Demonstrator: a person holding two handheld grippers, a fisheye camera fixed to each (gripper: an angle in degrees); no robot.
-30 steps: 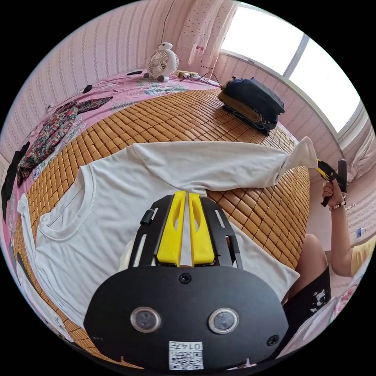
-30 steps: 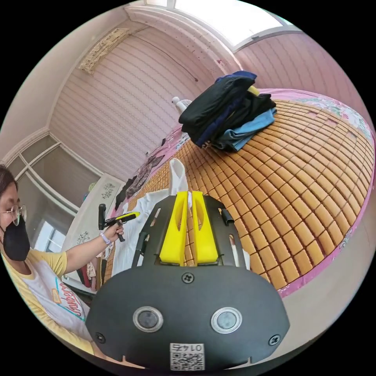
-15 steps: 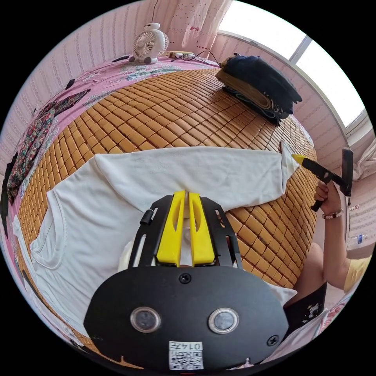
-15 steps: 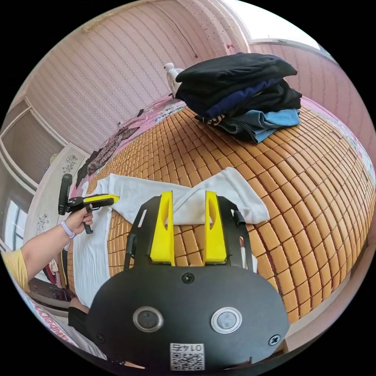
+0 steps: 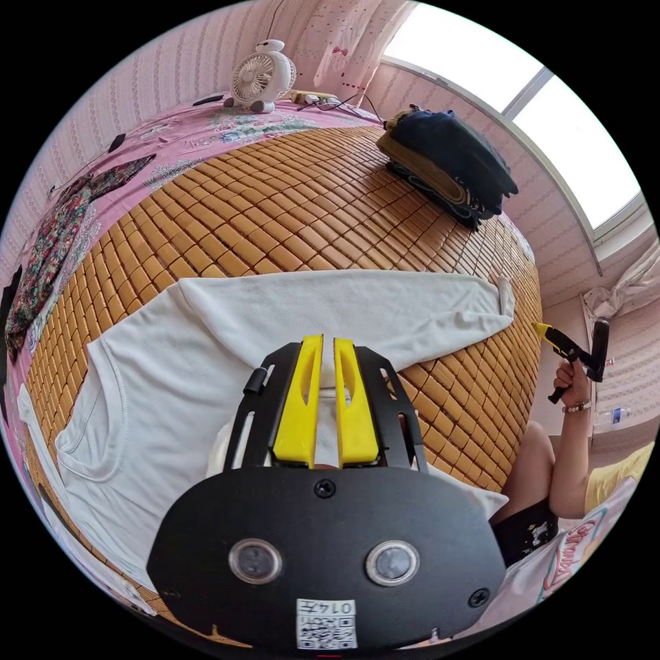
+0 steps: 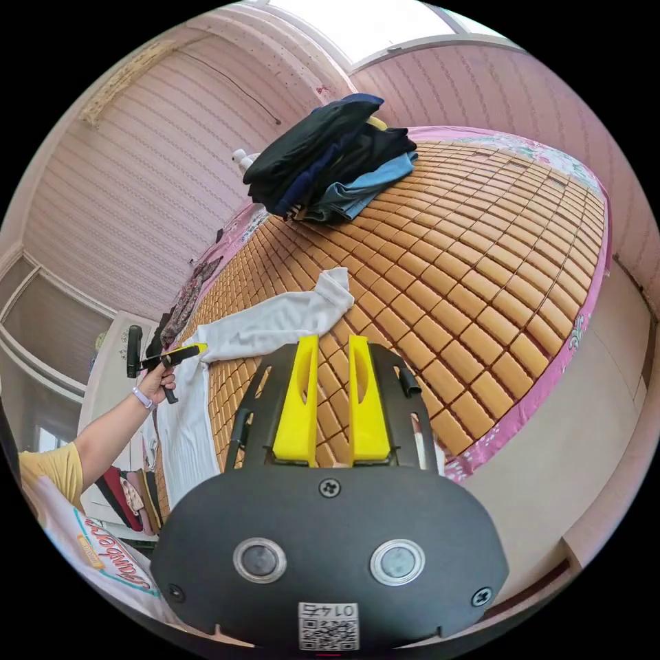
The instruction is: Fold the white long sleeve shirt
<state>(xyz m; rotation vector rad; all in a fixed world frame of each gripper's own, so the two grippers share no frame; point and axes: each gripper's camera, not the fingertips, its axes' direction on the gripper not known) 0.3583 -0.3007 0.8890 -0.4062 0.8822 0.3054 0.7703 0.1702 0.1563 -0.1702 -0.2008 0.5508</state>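
The white long sleeve shirt [image 5: 192, 357] lies flat on the bamboo mat [image 5: 289, 206], collar to the left. One sleeve [image 5: 385, 309] stretches straight out to the right, its cuff [image 5: 505, 295] folded over near the mat's edge. My left gripper [image 5: 328, 340] sits over the armpit area, its jaws a narrow slit apart with white cloth pinched between them. In the right gripper view the sleeve [image 6: 275, 320] and cuff [image 6: 337, 285] lie ahead of my right gripper [image 6: 333, 338], which is open, empty and clear of the cloth. The left gripper [image 6: 199, 347] touches the shirt there.
A stack of folded dark clothes [image 5: 450, 165] sits at the far side of the mat. A small white fan [image 5: 258, 65] and a floral garment [image 5: 48, 240] lie on the pink sheet beyond. The person's knee [image 5: 543, 467] is by the bed edge, with the right gripper [image 5: 540, 328] in hand.
The right gripper let go of the cuff and drew back off the bed edge, jaws narrowing. The sleeve now lies flat. The left jaws parted very slightly.
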